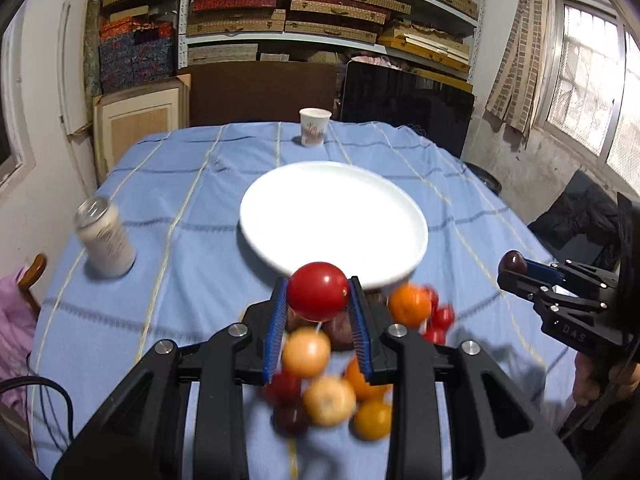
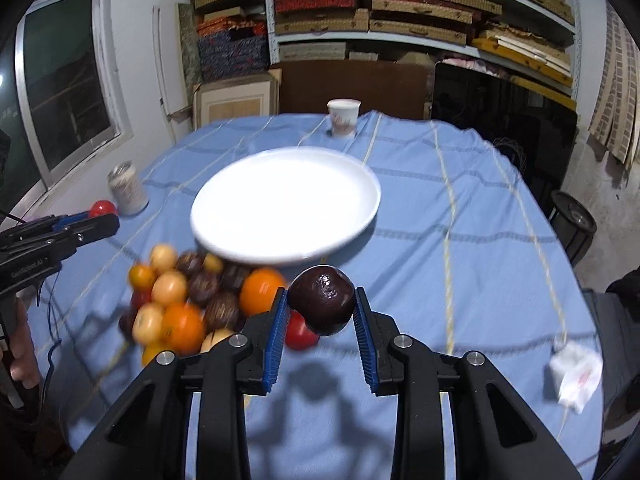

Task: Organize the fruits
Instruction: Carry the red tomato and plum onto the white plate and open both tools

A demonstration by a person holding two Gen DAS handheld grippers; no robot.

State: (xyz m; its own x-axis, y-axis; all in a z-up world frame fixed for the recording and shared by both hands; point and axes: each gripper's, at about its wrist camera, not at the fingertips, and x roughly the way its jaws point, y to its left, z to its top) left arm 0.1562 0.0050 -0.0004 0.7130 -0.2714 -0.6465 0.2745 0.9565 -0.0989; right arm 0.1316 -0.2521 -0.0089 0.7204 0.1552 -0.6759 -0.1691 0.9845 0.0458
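My left claw (image 1: 318, 300) is clamped on one glossy round red tomato (image 1: 318, 291), and my right claw (image 2: 321, 307) grips one dark purple, wrinkled round fruit (image 2: 321, 299) — each sits squeezed between ribbed blue pads, lifted above the cloth. Below them, near the front edge of the tabletop, lies the blurred heap of loose fruit (image 2: 188, 304): I count about three oranges, four or so pale yellow ones, several dark brown-purple ones and a few small red ones, though the blur stops an exact tally. One round white plate (image 2: 224, 236) with nothing on it sits mid-table, just beyond the heap. There is one white paper cup (image 2: 343, 117) at the far edge and one pale drink can (image 2: 127, 189) toward the left edge.

Only my right view shows the crumpled white wrapper (image 2: 576, 376) near the table's right edge; only my left view shows a curved wooden chair back (image 1: 34, 276) at the left side.

The tabletop wears a light blue checked cloth (image 2: 480, 240) — behind it, metal shelves (image 1: 332, 4) stacked with woven and red boxes.
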